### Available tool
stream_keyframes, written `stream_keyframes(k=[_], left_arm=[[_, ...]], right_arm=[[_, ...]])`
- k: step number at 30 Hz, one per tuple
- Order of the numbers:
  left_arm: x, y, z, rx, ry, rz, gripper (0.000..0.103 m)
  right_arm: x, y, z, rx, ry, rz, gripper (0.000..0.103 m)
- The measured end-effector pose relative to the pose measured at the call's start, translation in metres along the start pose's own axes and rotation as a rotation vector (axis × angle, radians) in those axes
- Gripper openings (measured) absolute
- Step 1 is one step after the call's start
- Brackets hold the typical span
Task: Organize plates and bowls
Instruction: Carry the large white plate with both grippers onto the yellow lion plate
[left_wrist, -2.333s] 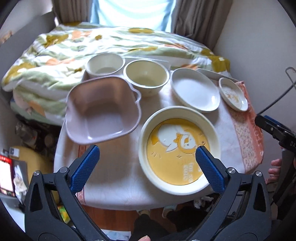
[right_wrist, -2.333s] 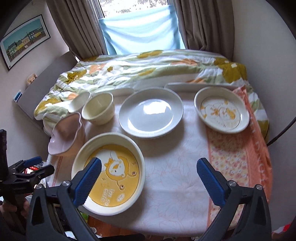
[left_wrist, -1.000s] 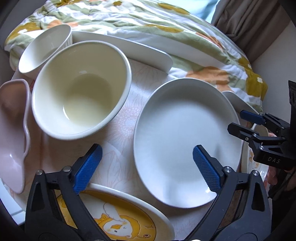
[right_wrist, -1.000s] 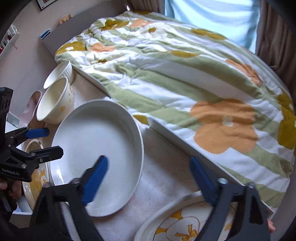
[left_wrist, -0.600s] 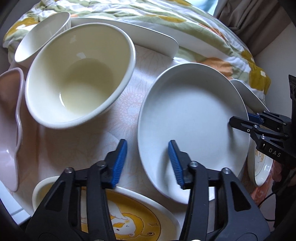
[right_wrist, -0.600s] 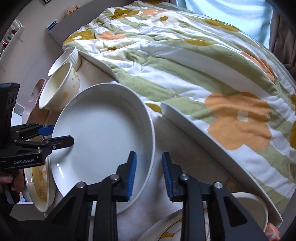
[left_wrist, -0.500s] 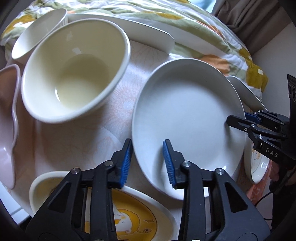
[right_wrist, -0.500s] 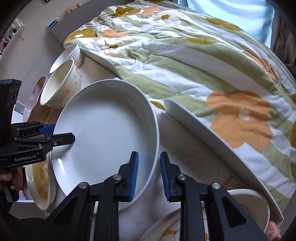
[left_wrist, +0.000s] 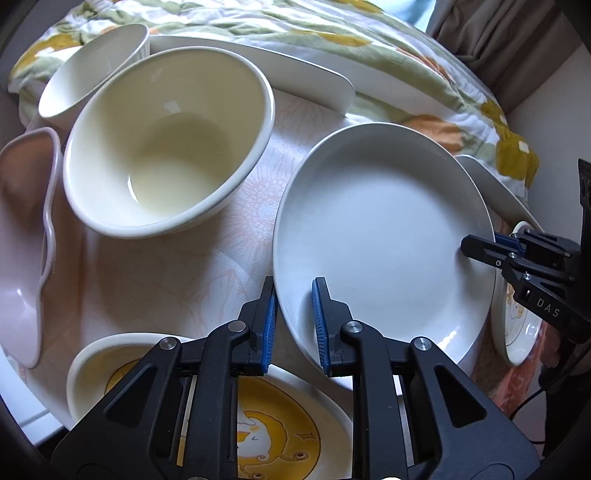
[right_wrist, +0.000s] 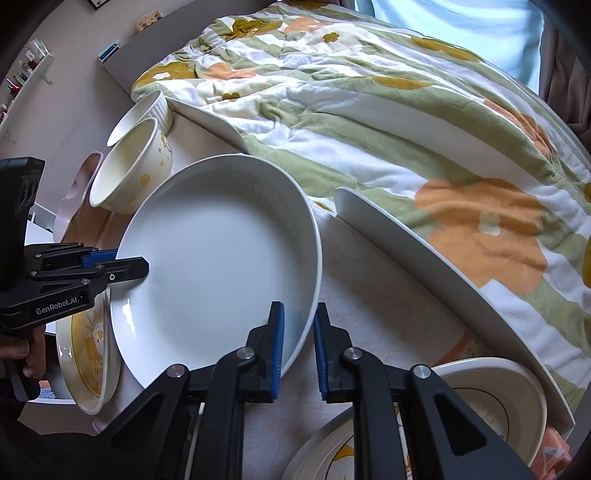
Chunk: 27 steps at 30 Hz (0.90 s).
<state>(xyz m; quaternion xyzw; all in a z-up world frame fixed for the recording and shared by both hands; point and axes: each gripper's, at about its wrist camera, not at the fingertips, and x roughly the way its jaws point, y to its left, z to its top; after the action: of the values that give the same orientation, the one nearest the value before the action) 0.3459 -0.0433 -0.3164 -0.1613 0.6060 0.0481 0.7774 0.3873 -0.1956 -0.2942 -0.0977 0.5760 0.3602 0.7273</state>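
A plain white plate (left_wrist: 380, 236) sits in the middle of the table and also shows in the right wrist view (right_wrist: 218, 258). My left gripper (left_wrist: 293, 325) is shut on its near-left rim, one pad inside and one outside. My right gripper (right_wrist: 299, 349) is shut on the opposite rim; it shows in the left wrist view (left_wrist: 491, 247). The left gripper also shows in the right wrist view (right_wrist: 110, 264). A cream bowl (left_wrist: 166, 140) stands left of the plate, with a ribbed white bowl (left_wrist: 88, 70) behind it.
A yellow cartoon plate (left_wrist: 258, 417) lies under the left gripper. A pink wavy dish (left_wrist: 22, 236) is at the far left. Small patterned plates (right_wrist: 491, 402) sit at the right. A flowered quilt (right_wrist: 369, 110) covers the bed beyond the table's raised white edge (right_wrist: 424, 254).
Both grippers have closed further onto opposite rims of the white plate. The plate sits slightly higher and tilted in both views.
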Motion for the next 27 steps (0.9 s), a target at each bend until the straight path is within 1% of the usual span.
stream_keyframes(k=[2, 9, 15, 20, 22, 27], left_arm=[[-0.004, -0.001, 0.000, 0.010, -0.010, 0.003, 0.016], [-0.025, -0.006, 0.002, 0.040, -0.054, -0.009, 0.016], [-0.054, -0.005, 0.000, 0.079, -0.098, -0.025, 0.016], [-0.084, 0.009, -0.009, 0.134, -0.130, -0.052, 0.016], [-0.095, 0.018, -0.015, 0.158, -0.136, -0.070, 0.016], [-0.119, 0.048, -0.035, 0.258, -0.130, -0.112, 0.016]], right_arm=[[-0.003, 0.000, -0.001, 0.010, -0.009, 0.011, 0.014], [-0.020, 0.004, -0.001, 0.023, -0.053, -0.012, 0.014], [-0.045, 0.019, -0.006, 0.034, -0.107, -0.033, 0.014], [-0.068, 0.049, -0.018, 0.075, -0.150, -0.065, 0.014], [-0.075, 0.066, -0.025, 0.102, -0.164, -0.080, 0.014], [-0.086, 0.115, -0.049, 0.201, -0.205, -0.128, 0.014]])
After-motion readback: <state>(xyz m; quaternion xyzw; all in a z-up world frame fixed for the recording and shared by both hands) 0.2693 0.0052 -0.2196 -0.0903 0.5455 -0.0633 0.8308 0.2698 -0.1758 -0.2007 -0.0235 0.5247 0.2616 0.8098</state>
